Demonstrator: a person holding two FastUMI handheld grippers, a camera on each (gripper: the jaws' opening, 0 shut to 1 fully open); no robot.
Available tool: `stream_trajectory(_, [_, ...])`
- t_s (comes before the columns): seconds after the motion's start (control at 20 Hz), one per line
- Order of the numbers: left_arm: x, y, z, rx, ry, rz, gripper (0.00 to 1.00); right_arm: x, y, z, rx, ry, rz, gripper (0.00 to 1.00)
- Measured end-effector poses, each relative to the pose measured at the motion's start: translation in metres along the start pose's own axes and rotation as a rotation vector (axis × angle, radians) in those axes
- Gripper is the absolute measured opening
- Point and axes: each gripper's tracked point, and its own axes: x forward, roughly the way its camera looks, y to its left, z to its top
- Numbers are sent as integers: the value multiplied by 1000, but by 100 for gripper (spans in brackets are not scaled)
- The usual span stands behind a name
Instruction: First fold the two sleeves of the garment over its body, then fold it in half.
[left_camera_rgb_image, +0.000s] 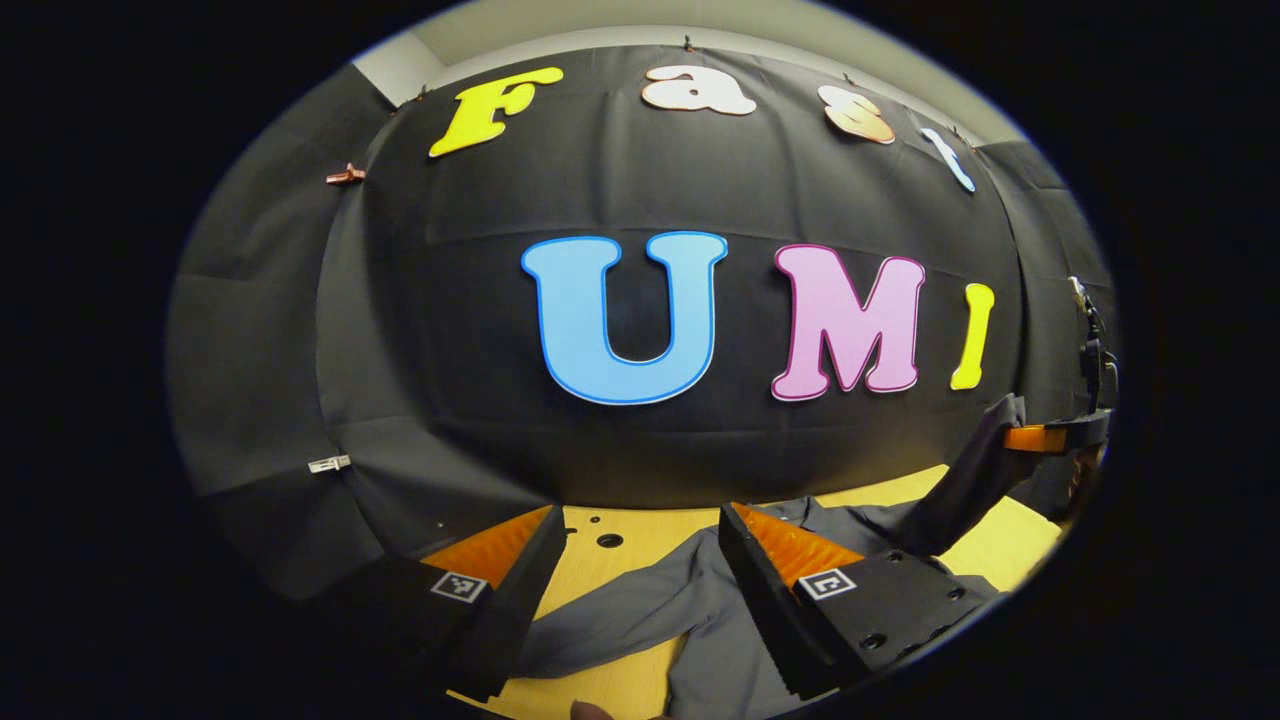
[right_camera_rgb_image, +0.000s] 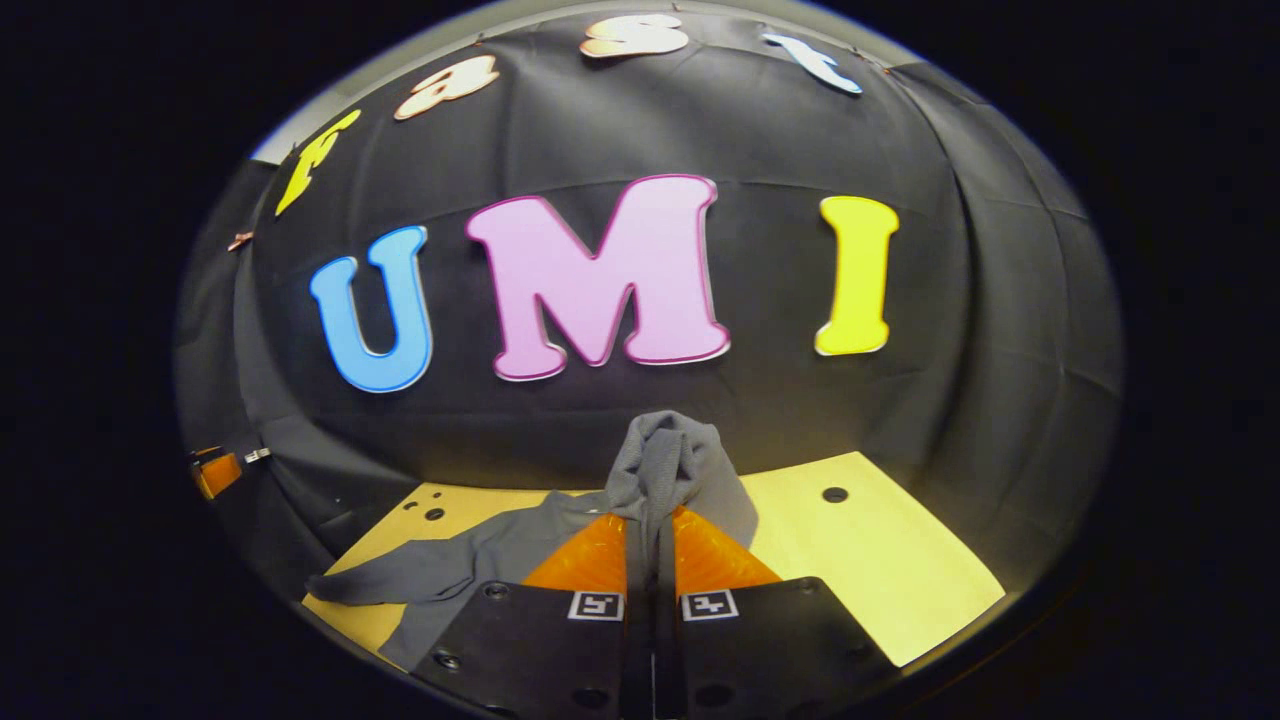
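Observation:
A grey garment (left_camera_rgb_image: 720, 620) lies on the pale wooden table (left_camera_rgb_image: 590, 565). My left gripper (left_camera_rgb_image: 640, 565) stands open above it, with one grey sleeve (left_camera_rgb_image: 600, 615) lying flat on the table below the gap between its fingers. Off to the right in that view, the right gripper (left_camera_rgb_image: 1055, 437) holds the other sleeve (left_camera_rgb_image: 965, 485) lifted off the table. In the right gripper view my right gripper (right_camera_rgb_image: 650, 535) is shut on that sleeve, whose bunched end (right_camera_rgb_image: 668, 455) sticks up past the fingertips. The rest of the garment (right_camera_rgb_image: 450, 570) trails down to the left.
The black cloth wall (left_camera_rgb_image: 620, 440) stands close behind the table. The table (right_camera_rgb_image: 880, 560) has small round holes (right_camera_rgb_image: 835, 494) and bare wood to the right of the garment. The left gripper (right_camera_rgb_image: 215, 472) shows at the far left edge.

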Motion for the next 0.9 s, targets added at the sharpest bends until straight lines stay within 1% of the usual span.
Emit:
stream_trajectory(0.2, [6,28,-16,-4,10,0,97,20,62,-25,-17,45,77,6])
stream_trajectory(0.35, [7,53,-30,-23,26,21,97,34,106,-54,-28,102,145,6])
stream_trajectory(0.5, [10,75,-47,-48,46,49,97,55,140,-91,-50,173,186,6])
stream_trajectory(0.65, [13,91,-66,-35,64,70,99,72,163,-132,-81,257,212,6])
stream_trajectory(0.7, [14,94,-70,-31,73,70,97,74,170,-145,-86,280,219,7])
stream_trajectory(0.9, [15,108,-93,-36,108,82,97,85,189,-199,-107,388,244,6])
